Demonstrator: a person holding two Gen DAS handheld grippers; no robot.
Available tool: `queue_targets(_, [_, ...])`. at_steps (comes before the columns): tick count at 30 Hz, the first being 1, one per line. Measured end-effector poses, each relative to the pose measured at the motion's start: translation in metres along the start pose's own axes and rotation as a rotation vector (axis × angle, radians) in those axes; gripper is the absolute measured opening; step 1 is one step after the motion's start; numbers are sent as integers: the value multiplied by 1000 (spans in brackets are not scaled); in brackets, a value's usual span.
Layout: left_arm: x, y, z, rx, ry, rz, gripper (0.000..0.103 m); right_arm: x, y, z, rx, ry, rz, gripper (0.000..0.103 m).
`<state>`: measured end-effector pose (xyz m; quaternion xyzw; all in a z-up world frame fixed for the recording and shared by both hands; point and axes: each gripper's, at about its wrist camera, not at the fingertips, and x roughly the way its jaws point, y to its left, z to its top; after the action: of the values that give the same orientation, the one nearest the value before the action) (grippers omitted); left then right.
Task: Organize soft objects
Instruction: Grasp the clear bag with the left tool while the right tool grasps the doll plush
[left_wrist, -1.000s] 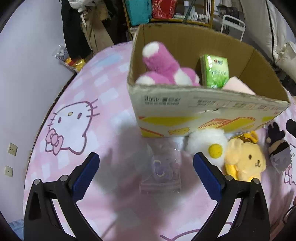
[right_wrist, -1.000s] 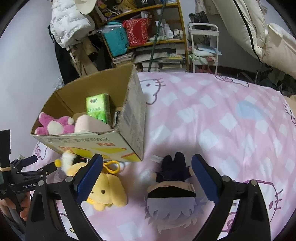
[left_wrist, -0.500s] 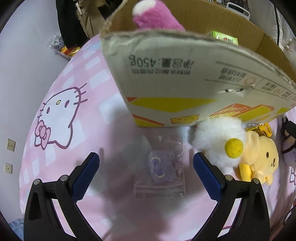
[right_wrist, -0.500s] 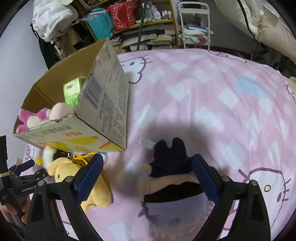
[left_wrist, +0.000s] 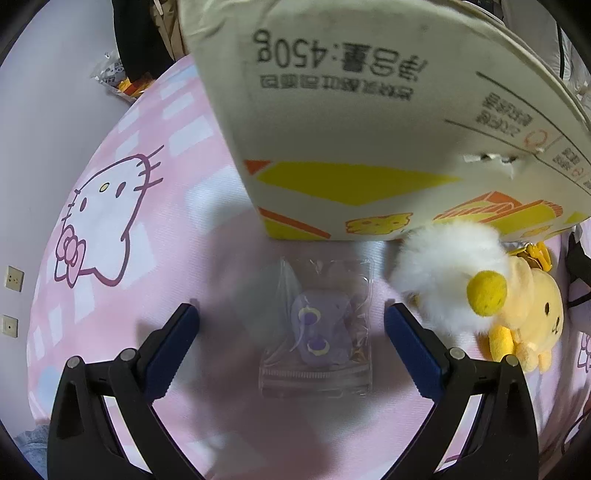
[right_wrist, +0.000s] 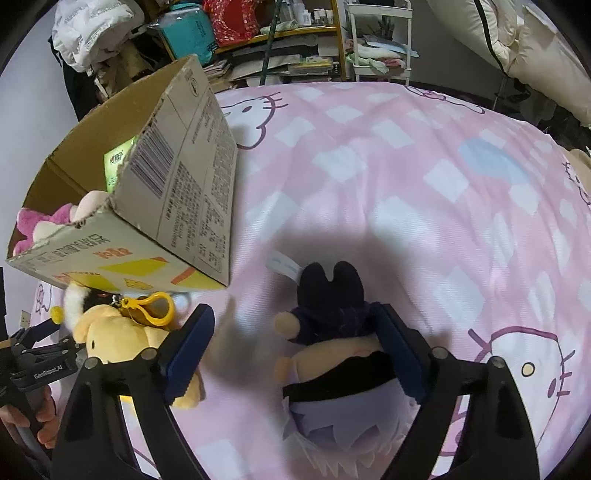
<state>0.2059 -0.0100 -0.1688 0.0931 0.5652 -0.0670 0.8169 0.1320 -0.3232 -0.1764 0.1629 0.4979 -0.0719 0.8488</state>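
My left gripper (left_wrist: 291, 332) is open and points down at the pink bedspread. A clear plastic bag holding a small purple plush (left_wrist: 319, 332) lies between its blue fingers, touching neither. My right gripper (right_wrist: 295, 332) straddles a doll with dark clothes and lilac hair (right_wrist: 332, 332), and its jaws are closing. The right pad (right_wrist: 395, 336) touches the doll's side, while the left pad (right_wrist: 190, 338) stands apart from it. The open cardboard box (right_wrist: 166, 206) holds a pink plush (right_wrist: 40, 221) and a green pack (right_wrist: 118, 162).
A white fluffy plush with a yellow ball (left_wrist: 450, 273) and a yellow dog plush (left_wrist: 532, 314) lie against the box front (left_wrist: 369, 129), right of my left gripper. A hand holds the left gripper's body (right_wrist: 33, 354) at the edge. Shelves and clutter stand beyond the bed.
Both grippers have sunk toward the bed. The box now fills the top of the left view. The right jaws have narrowed around the doll.
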Motion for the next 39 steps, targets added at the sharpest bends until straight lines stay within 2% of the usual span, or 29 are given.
queue_targets(5, [-1, 1, -4, -3, 0, 3, 100, 2, 1, 0, -14, 7, -25, 91])
queue_targets(9, [-4, -1, -7, 4, -1, 8, 98, 2, 0, 0, -15, 9, -46, 85])
queue_targets(11, [-6, -2, -9, 14, -5, 17, 98, 2, -1, 0, -14, 15, -54, 77])
queue_targets(13, [-9, -5, -11, 26, -11, 20, 96, 3, -6, 3, -10, 21, -70, 61])
queue_targets(15, [-13, -9, -13, 39, -19, 23, 89, 2, -12, 4, 7, 24, -75, 54])
queue_targets(19, [-21, -16, -18, 76, -36, 40, 75, -1, -18, 4, 49, 10, -42, 49])
queue_targets(23, [-27, -22, -20, 116, -41, 29, 48, -3, -13, 4, 32, -7, -40, 42])
queue_targets(33, [-39, -26, -25, 78, -42, -16, 46, -13, -21, 1, 78, -38, 29, 36])
queue_targets(39, [-45, -18, -27, 85, -51, -30, 46, -19, -3, -5, 29, -55, 87, 36])
